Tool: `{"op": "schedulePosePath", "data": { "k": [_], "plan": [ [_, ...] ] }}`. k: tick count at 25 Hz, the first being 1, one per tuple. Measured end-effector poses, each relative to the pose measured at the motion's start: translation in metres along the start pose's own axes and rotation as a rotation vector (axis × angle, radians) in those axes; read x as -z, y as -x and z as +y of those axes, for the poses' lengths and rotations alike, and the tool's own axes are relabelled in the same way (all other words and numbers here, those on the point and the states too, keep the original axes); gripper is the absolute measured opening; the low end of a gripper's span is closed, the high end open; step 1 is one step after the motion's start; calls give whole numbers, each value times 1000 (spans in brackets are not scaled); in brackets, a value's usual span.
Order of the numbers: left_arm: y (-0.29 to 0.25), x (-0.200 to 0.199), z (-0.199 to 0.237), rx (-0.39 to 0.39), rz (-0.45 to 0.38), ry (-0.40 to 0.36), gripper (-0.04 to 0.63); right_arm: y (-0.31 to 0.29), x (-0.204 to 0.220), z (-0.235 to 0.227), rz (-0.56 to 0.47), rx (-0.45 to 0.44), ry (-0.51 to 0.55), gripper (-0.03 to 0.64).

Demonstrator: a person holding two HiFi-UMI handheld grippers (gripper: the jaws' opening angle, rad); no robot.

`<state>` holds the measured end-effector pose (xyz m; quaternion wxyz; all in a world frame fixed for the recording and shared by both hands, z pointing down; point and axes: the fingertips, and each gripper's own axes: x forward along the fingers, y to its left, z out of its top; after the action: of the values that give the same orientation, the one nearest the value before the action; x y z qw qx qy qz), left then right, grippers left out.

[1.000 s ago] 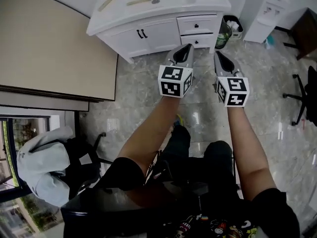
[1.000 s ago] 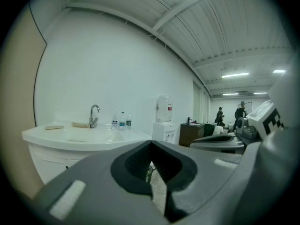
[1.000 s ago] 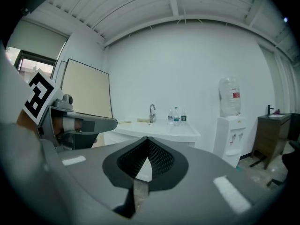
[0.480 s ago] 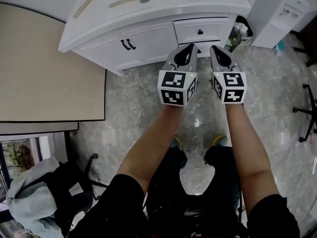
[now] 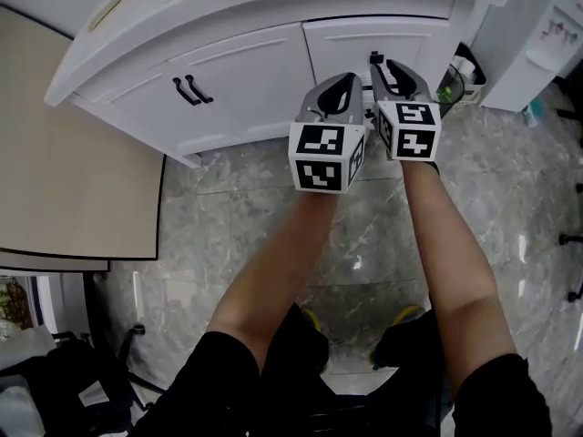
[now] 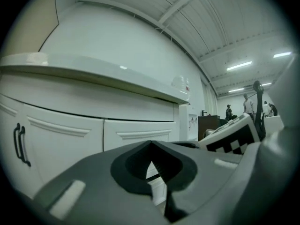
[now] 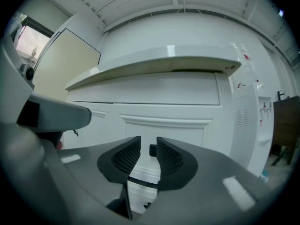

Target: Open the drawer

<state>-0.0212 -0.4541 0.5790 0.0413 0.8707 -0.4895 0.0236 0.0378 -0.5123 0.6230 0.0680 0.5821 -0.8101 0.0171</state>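
White drawer [image 5: 410,39], one black knob [image 7: 153,150] inside the parted right claw [image 7: 148,159]

**Bright, flat indoor light; strong fisheye on the gripper cameras**

Ceiling strip lights [image 6: 239,65] and a window [image 7: 29,42] give even, soft light with only faint shadows. The polished floor [image 5: 360,244] shows pale glare streaks. Both gripper views bow the white cabinet [image 7: 164,90] into curves and fade to black at the corners. The left tongs [image 6: 151,163] and right tongs [image 7: 149,156], close to the lens, look soft.
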Motion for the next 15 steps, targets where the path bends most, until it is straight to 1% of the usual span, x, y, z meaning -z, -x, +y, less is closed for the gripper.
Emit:
{"op": "schedulePosePath", "data": {
  "k": [3,6,11,12,15],
  "plan": [
    [-7,30,14,-18,-2,7,0,-25,20,-7,-2,28,19,134],
    [-14,48,24,-30,1,7,0,-39,30,-11,-13,47,17,150],
    [-24,56,37,-48,1,-1,0,-56,32,-13,-11,50,24,152],
    [-24,57,38,-51,1,-2,0,-56,33,-13,-6,56,22,137],
    [-24,52,43,-63,-10,-5,0,-57,34,-15,-8,64,14,143]
  ]
}}
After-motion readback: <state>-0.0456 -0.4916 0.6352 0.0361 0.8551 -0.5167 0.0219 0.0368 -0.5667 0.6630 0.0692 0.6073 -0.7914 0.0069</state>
